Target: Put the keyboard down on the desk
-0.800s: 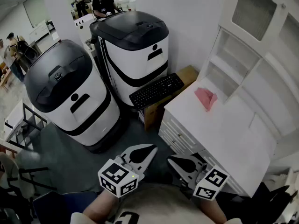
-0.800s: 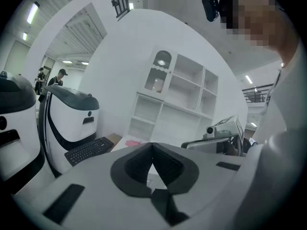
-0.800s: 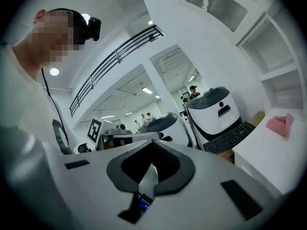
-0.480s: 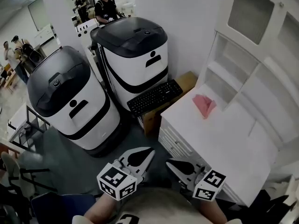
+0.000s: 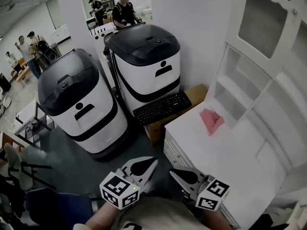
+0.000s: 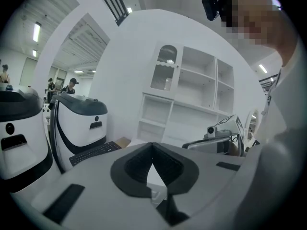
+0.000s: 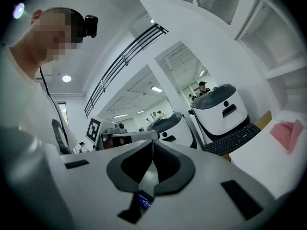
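A black keyboard (image 5: 162, 108) lies on a brown cardboard box (image 5: 194, 96) between a white machine and the white desk (image 5: 225, 152). It also shows small in the left gripper view as the keyboard (image 6: 94, 153) and in the right gripper view as the keyboard (image 7: 233, 139). Both grippers are held low near my body, well short of the keyboard. My left gripper (image 5: 154, 162) is shut and holds nothing. My right gripper (image 5: 171, 171) is shut and empty too, its tips pointing toward the left one.
Two large white machines with black lids (image 5: 80, 104) (image 5: 147, 61) stand left of the box. A pink cloth (image 5: 211, 120) lies on the desk, below white shelving (image 5: 249, 66). Several people stand in the far background.
The head view has shifted: the machines, keyboard and desk sit a little lower and to the right in the picture. Both grippers stay shut and close together.
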### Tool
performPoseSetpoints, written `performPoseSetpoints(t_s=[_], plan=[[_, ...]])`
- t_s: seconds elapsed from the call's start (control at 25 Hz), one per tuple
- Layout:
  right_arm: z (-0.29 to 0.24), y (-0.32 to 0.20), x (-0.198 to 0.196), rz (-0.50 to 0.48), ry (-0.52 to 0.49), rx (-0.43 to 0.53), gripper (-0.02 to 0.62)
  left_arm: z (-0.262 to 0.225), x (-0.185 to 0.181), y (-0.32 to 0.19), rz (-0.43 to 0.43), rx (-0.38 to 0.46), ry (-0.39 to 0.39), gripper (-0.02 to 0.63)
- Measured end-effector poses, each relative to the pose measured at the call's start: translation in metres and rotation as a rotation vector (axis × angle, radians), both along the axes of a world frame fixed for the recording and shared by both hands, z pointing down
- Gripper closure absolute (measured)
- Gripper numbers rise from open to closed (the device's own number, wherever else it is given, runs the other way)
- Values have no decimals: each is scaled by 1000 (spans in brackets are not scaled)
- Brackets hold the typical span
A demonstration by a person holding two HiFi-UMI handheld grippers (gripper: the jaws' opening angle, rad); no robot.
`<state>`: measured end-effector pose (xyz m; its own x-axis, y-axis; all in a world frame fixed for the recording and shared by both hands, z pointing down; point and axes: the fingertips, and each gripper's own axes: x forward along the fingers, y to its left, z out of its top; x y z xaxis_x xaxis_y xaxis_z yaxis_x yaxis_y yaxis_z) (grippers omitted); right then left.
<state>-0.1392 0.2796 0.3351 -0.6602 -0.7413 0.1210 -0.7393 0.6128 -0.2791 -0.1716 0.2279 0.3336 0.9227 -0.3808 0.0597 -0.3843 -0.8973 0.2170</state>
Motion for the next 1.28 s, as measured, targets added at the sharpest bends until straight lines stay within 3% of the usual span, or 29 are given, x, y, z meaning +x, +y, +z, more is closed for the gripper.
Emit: performPoseSetpoints(t_s=[0.32, 0.64, 0.92, 1.28], plan=[[5, -2, 14, -50, 13, -33, 571, 4, 8, -1, -58, -17, -29, 594], [8, -13, 27, -33, 31, -60, 571, 4, 16, -18, -57, -23, -17, 594], [14, -40, 30, 3, 44, -95, 571, 11, 20, -48, -36, -39, -5, 594], [15, -93, 14, 32, 72, -145, 571, 21, -3, -108, -47, -94, 18, 594]])
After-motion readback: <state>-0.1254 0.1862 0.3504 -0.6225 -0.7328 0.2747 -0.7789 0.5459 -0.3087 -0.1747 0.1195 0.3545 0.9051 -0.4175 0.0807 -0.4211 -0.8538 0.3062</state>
